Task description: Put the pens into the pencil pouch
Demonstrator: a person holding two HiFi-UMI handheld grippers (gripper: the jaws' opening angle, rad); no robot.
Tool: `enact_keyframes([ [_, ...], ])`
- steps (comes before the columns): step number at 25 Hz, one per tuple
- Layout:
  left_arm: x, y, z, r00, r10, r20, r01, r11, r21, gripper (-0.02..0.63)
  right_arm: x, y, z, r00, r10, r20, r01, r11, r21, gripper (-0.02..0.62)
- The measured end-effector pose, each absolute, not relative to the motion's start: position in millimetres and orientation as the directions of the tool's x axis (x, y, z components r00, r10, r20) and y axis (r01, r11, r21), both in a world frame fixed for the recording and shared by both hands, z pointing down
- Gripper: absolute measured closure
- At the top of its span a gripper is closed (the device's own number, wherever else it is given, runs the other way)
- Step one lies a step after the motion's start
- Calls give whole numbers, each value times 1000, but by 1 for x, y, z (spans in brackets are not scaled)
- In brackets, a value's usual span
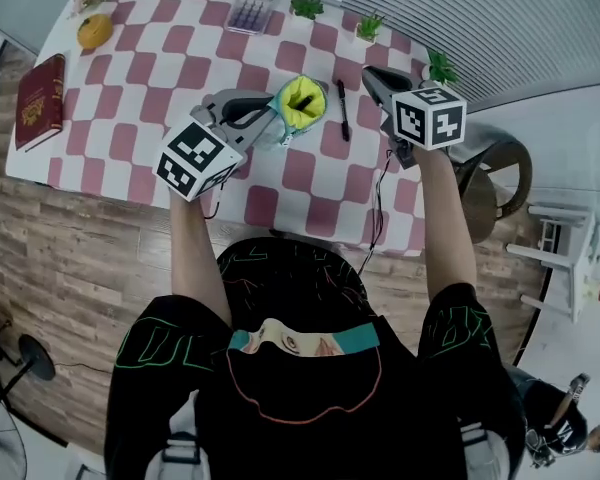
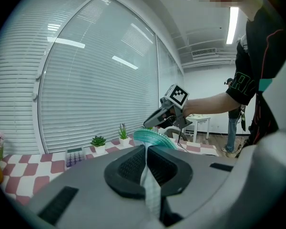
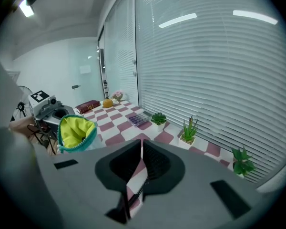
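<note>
The pencil pouch (image 1: 300,103) was at the tips of the left gripper (image 2: 146,149), whose jaws were pressed together on a strip of its teal edge. It was held there with the mouth open and turned upward, so the yellow lining showed toward the right gripper (image 3: 141,144). I could not make out any pen inside it. One black pen (image 1: 342,108) lay on the checked tablecloth (image 1: 280,183), between the two grippers, just beside the pouch and near the right gripper's tip. In the right gripper view a thin dark line, probably this pen, showed through the slit low between the jaws. These jaws were almost together, with only a thin slit, and they pinched nothing. By my judgement the task was at an early part: the pouch was ready, but this pen was not yet picked up and not yet put in.
</note>
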State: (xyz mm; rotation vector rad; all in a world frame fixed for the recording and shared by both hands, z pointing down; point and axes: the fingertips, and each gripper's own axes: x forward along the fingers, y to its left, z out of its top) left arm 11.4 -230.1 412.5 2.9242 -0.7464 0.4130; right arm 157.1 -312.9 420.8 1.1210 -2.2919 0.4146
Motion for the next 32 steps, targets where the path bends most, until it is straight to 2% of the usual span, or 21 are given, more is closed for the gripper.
enact_keyframes([
  [14, 17, -244, 418, 856, -445, 263, -473, -880, 50, 598, 160, -343, 511, -384, -443, 810, -803, 593, -56, 572],
  [18, 14, -249, 415, 855, -452, 253, -481, -874, 64, 598, 160, -345, 533, -375, -355, 856, -797, 596, -102, 505],
  [21, 13, -250, 416, 860, -450, 239, -480, -874, 80, 598, 161, -348, 548, -346, -308, 886, -793, 601, -101, 503],
  [24, 13, -253, 415, 864, -452, 224, -480, -872, 92, 598, 161, -348, 562, -326, -255, 910, -797, 592, -120, 469],
  [32, 16, -254, 420, 867, -443, 229, -473, -876, 97, 598, 162, -346, 588, -272, -136, 953, -839, 518, -165, 466],
])
